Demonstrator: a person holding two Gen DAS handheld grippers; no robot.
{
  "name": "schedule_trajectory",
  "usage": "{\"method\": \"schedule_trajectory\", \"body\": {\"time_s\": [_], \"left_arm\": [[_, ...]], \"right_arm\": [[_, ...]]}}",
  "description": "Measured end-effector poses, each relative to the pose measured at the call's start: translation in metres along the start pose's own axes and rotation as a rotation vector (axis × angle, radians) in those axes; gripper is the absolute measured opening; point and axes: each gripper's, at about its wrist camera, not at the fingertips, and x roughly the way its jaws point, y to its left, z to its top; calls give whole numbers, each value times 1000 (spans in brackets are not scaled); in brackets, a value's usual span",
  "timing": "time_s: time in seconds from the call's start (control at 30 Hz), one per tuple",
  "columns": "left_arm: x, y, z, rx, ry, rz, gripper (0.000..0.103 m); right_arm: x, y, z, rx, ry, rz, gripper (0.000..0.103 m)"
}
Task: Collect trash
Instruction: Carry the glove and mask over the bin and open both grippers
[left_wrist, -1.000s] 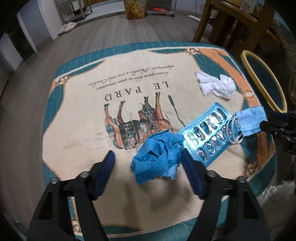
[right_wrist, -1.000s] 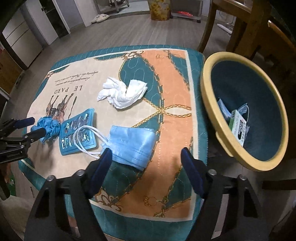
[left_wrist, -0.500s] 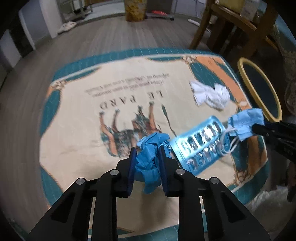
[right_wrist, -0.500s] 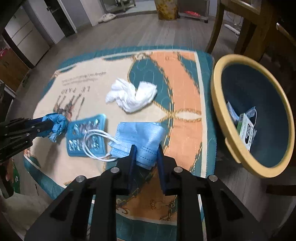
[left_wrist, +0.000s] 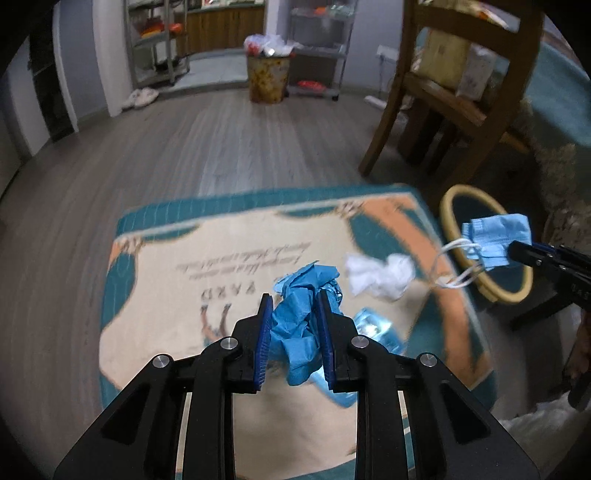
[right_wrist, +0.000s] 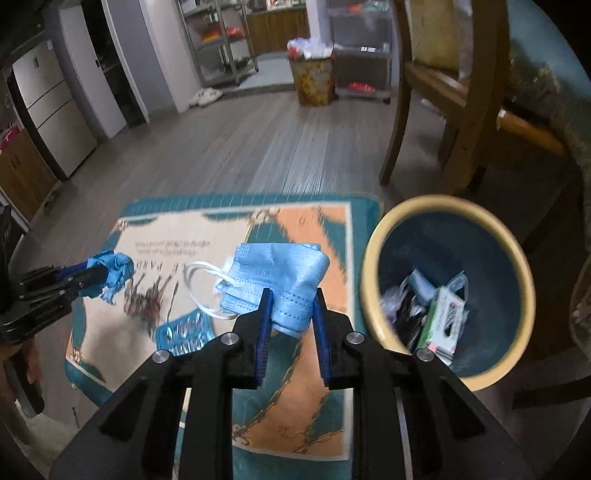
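Note:
My left gripper (left_wrist: 293, 301) is shut on a crumpled blue wad (left_wrist: 301, 314) and holds it above the patterned cloth (left_wrist: 166, 295). It also shows in the right wrist view (right_wrist: 116, 271). My right gripper (right_wrist: 291, 295) is shut on a light blue face mask (right_wrist: 275, 273), lifted off the cloth, its white loops hanging. The mask also shows in the left wrist view (left_wrist: 495, 238) in front of the bin. A yellow-rimmed bin (right_wrist: 373, 258) with trash inside stands to the right. A white tissue (left_wrist: 380, 277) and a blue blister pack (right_wrist: 183, 332) lie on the cloth.
A wooden chair (left_wrist: 454, 110) stands behind the bin. A floor bin (left_wrist: 267, 77) and metal shelves (left_wrist: 159, 40) are far back across the wooden floor. The bin holds a green-and-white box (right_wrist: 443, 317).
Both grippers closed on their items, the left on the blue wad, the right on the mask. Both then lifted off the cloth; the mask now hangs near the bin.

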Motion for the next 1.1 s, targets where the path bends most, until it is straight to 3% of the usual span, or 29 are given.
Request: {"method": "schedule_trajectory", "body": {"time_s": [0.13,0.2,0.37,0.5,0.57,1.1], "left_arm": [[-34,-28,30,87,-76,-45,25],[-55,-45,54,125,-132,-69,25],[-72,-78,80,227,-186,-92,25],[-47,-92,71,202,-169,-145,25],[-25,-101,70,203,-97,-189,25],[53,-205,66,342,-24,-284,25]], "right_arm": [[-31,-13,23,1,-30,37,20],[-43,-19,32,-15,-54,23,20],[-59,-46,35,-29,-89,-22,20],[-48,-80,22,42,-66,-25,20],[-41,-96,18,59,-49,-40,20],[-15,-182,-5,162,9,-171,20]]}}
